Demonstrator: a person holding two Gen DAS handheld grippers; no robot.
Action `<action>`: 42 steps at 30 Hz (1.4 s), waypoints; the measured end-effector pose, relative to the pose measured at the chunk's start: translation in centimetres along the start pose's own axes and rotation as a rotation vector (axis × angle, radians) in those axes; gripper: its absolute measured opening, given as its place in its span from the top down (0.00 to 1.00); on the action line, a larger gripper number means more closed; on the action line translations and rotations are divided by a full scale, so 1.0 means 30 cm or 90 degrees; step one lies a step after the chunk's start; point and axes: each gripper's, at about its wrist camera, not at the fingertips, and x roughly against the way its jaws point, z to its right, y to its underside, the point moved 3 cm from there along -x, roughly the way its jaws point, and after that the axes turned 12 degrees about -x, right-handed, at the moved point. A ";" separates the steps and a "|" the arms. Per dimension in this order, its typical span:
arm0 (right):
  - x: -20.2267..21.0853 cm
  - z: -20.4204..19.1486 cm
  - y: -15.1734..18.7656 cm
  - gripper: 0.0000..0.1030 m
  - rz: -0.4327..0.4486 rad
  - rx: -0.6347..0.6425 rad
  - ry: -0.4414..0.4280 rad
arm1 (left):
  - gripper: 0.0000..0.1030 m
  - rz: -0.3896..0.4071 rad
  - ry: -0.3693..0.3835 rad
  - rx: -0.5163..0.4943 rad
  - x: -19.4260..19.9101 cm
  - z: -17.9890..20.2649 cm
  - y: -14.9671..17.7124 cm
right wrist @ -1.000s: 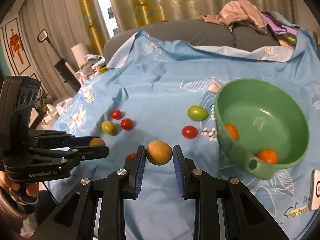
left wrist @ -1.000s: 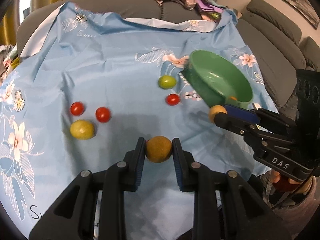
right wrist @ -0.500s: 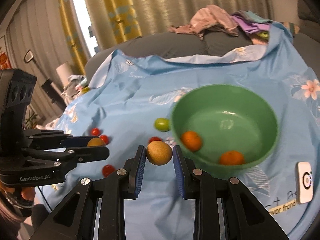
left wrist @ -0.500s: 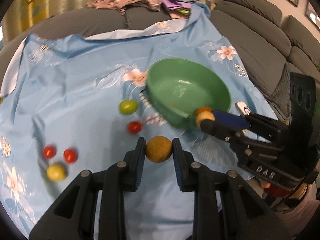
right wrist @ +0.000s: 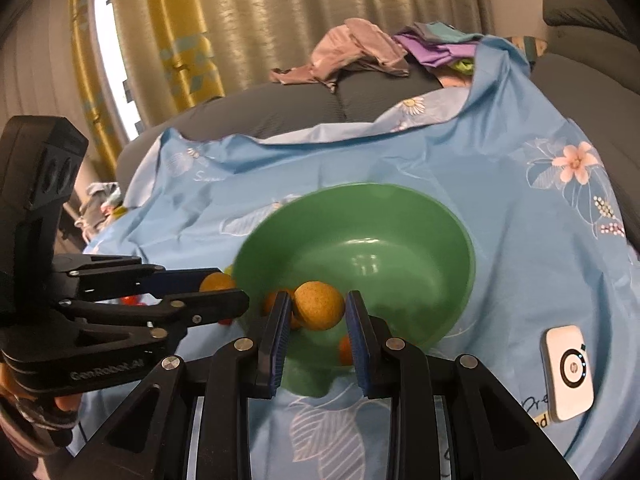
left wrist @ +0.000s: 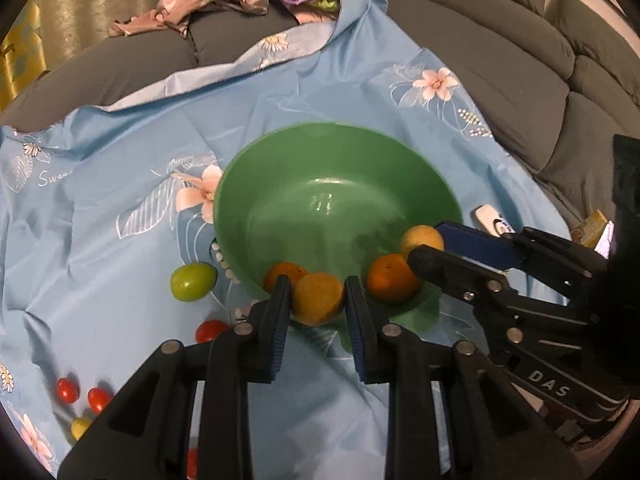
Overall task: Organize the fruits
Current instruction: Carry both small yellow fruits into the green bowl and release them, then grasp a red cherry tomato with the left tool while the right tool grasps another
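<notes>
left gripper [left wrist: 318,300] was clamped on a round yellow-brown fruit [left wrist: 318,298] at the near rim of the green bowl [left wrist: 280,168]. right gripper [right wrist: 318,312] likewise gripped a 2nd round fruit [right wrist: 319,305] over the bowl's near edge. both fruits approx. spherical, no clear long axis; two oranges [left wrist: 390,282] lay inside.

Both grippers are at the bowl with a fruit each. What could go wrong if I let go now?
1. The left gripper holds its fruit at the bowl's near rim, so the fruit may fall on the cloth instead.
2. The right gripper and the left sit close together at the same rim and could bump.
3. A dropped fruit may hit the oranges already inside and bounce.
</notes>
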 end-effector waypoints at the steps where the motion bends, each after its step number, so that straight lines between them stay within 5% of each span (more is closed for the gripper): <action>1: -0.010 0.005 0.001 0.71 -0.004 0.000 0.002 | 0.74 -0.007 -0.001 0.002 -0.018 -0.004 0.000; 12: -0.042 0.021 0.005 0.71 -0.017 0.005 0.022 | 0.70 -0.011 -0.013 0.000 -0.058 -0.003 -0.011; 23: 0.028 0.003 0.010 0.70 -0.002 0.003 0.028 | 0.22 0.015 -0.045 0.040 0.077 -0.043 0.068; 42: 0.123 -0.173 0.132 0.64 -0.056 0.053 -0.051 | 0.21 -0.016 -0.144 0.211 0.406 -0.186 0.574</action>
